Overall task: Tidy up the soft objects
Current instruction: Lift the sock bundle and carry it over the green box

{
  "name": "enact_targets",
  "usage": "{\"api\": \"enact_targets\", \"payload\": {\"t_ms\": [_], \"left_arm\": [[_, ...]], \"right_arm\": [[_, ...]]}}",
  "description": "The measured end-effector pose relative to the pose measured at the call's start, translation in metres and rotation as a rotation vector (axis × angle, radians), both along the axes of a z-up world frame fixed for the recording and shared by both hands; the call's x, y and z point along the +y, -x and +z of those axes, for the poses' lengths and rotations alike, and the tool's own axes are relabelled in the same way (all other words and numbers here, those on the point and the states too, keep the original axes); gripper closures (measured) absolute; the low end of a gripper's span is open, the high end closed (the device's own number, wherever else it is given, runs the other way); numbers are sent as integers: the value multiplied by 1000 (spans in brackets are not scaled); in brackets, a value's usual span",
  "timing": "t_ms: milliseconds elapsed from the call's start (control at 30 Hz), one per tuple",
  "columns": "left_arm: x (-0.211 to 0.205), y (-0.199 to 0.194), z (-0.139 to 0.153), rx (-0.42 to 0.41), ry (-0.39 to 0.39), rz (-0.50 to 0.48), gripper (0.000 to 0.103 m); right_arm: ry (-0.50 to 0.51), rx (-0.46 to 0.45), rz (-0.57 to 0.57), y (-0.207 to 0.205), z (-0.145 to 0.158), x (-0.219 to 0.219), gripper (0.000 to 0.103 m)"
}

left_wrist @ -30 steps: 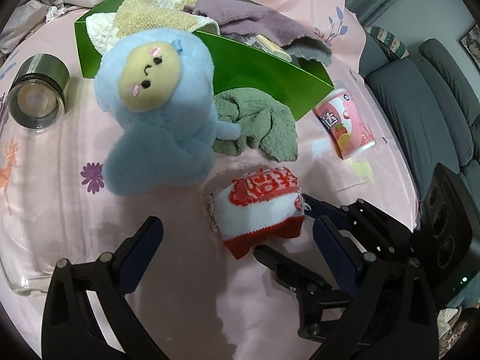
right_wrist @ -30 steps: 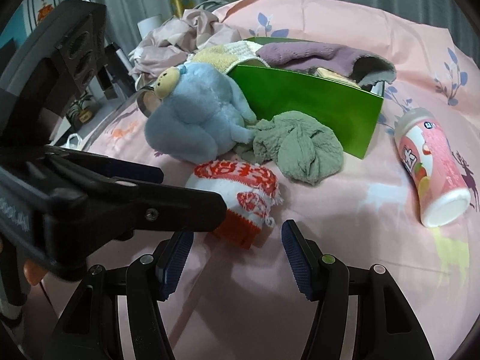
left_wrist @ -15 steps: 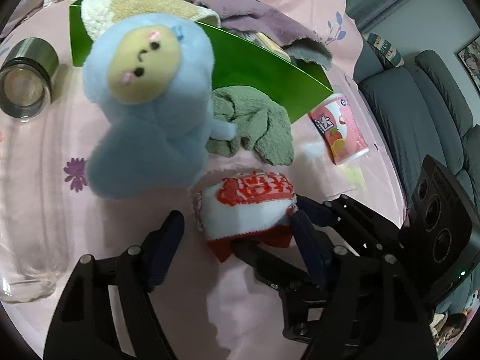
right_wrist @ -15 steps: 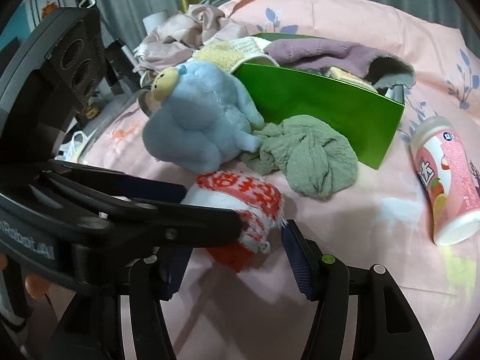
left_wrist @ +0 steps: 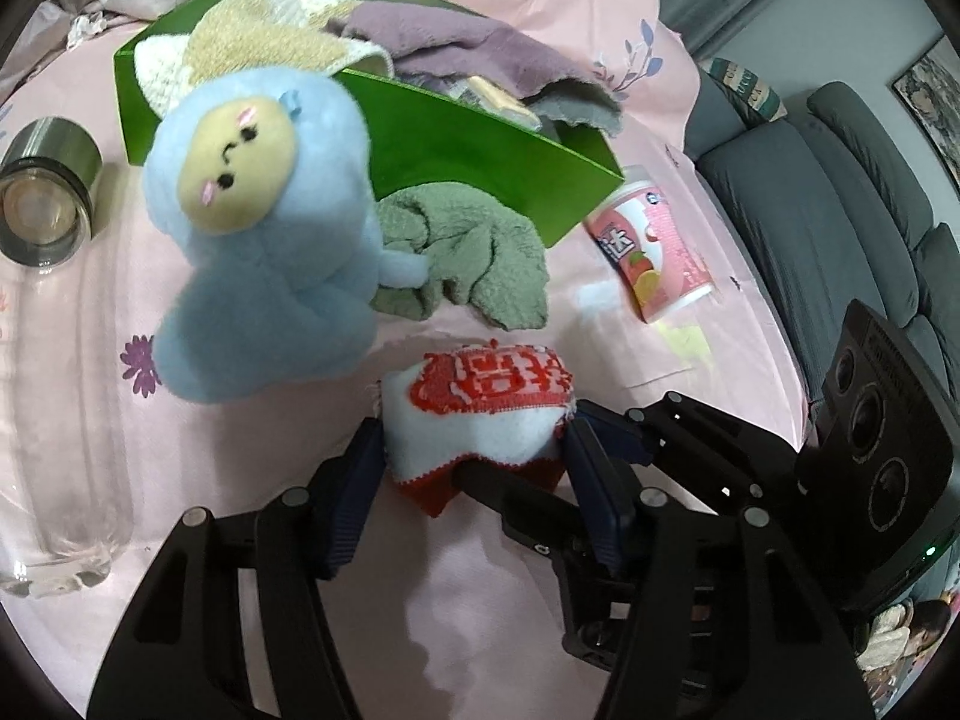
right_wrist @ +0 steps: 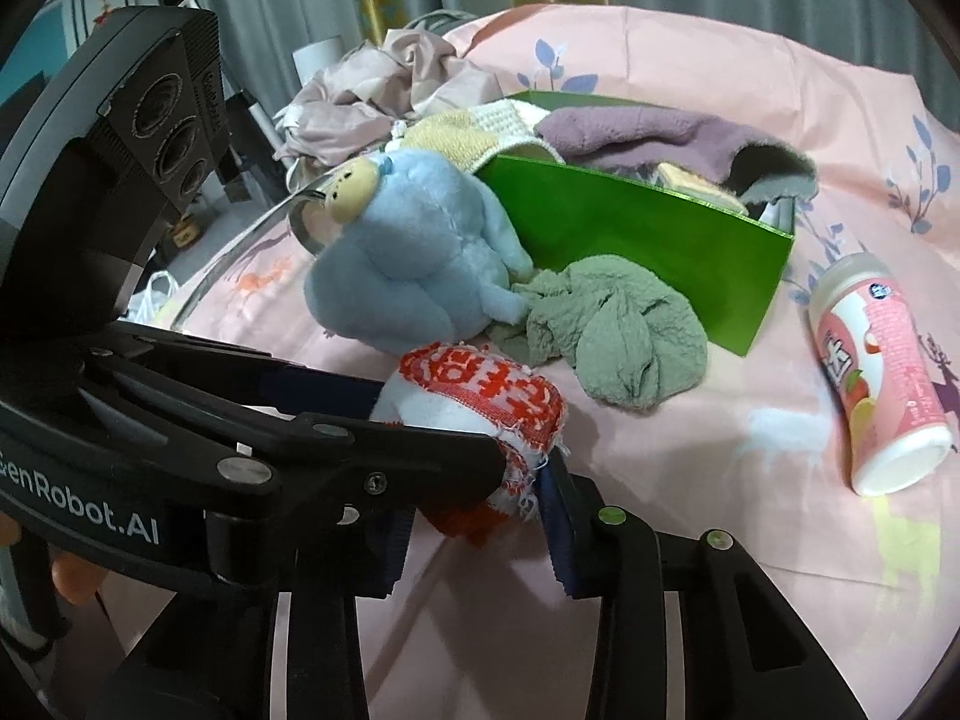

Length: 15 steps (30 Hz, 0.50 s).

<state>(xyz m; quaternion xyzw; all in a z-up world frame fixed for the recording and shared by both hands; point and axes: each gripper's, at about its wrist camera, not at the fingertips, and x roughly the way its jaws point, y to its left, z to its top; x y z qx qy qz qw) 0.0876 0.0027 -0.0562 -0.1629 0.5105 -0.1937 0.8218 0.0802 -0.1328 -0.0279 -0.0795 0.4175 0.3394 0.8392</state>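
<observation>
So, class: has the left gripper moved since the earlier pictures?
Yes. The left gripper has moved forward toward the green box, and its fingers now flank the red-and-white cloth.

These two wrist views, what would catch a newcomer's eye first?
First, the big blue plush doll sitting in front of the green box stuffed with towels. Next, the red and white knitted cloth, with the left claw and right claw both closing around it on the pink sheet.
</observation>
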Motion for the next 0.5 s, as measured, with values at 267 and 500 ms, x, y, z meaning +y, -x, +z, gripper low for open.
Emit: {"api": "enact_targets", "payload": {"t_ms": [267, 500], "left_arm": [[-15, 13, 21, -80, -27, -36, 44], [-29, 35, 67, -225, -65, -29, 44]], "right_arm": [[16, -60, -23, 12, 18, -7, 63], [-2, -170, -20, 28, 62, -16, 63]]}}
